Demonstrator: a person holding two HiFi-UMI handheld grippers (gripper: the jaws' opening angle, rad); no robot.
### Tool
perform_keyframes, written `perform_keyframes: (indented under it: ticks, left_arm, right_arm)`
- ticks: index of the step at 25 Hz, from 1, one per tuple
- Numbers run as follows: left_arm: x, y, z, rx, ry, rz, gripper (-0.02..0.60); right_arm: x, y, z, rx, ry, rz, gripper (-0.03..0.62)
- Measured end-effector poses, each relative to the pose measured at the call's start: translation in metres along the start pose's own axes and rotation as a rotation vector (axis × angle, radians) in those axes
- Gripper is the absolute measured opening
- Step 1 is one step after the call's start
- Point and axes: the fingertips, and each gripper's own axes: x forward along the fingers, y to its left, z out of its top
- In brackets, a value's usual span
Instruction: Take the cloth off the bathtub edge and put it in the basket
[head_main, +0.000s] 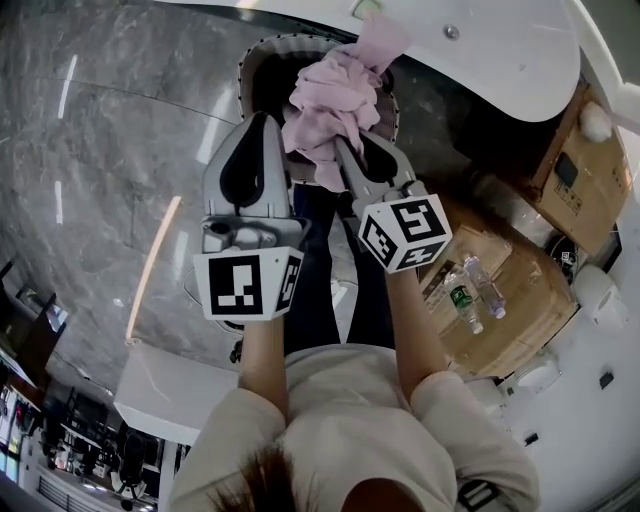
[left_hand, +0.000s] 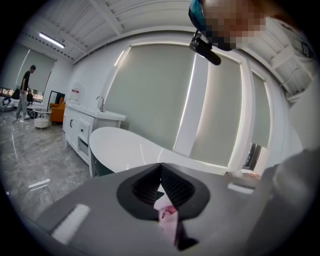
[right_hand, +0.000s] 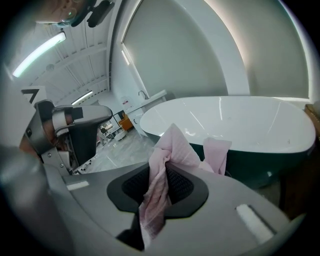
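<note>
A crumpled pink cloth (head_main: 335, 95) hangs between my two grippers, right above the dark round basket (head_main: 258, 60) that stands on the floor beside the white bathtub (head_main: 480, 50). My left gripper (head_main: 272, 120) is shut, and in the left gripper view a small fold of the cloth (left_hand: 168, 214) is pinched low between its pads. My right gripper (head_main: 342, 148) is shut on a thick bunch of the cloth (right_hand: 165, 160), which stands up above the jaws and trails below them. The cloth hides much of the basket's opening.
The bathtub (right_hand: 240, 120) runs behind the basket. At the right stand cardboard boxes with two bottles (head_main: 475, 295) on one. A white vanity with a tap (left_hand: 82, 125) is left of the tub. A person (left_hand: 24, 90) stands far off. A white block (head_main: 170, 390) lies near my feet.
</note>
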Motion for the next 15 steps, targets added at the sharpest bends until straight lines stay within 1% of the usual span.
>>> perform_keyframes:
  ticks: [4, 10, 15]
  left_arm:
    - [0.008, 0.004, -0.022, -0.003, 0.010, 0.008, 0.008]
    - [0.019, 0.011, -0.055, -0.054, 0.037, 0.034, 0.008]
    - [0.023, 0.015, -0.078, -0.065, 0.070, 0.033, 0.008]
  right_arm:
    - [0.019, -0.009, -0.018, 0.000, 0.024, -0.004, 0.066]
    - [0.046, -0.029, -0.050, 0.035, 0.064, -0.013, 0.066]
    - [0.071, -0.044, -0.084, 0.051, 0.112, -0.018, 0.066]
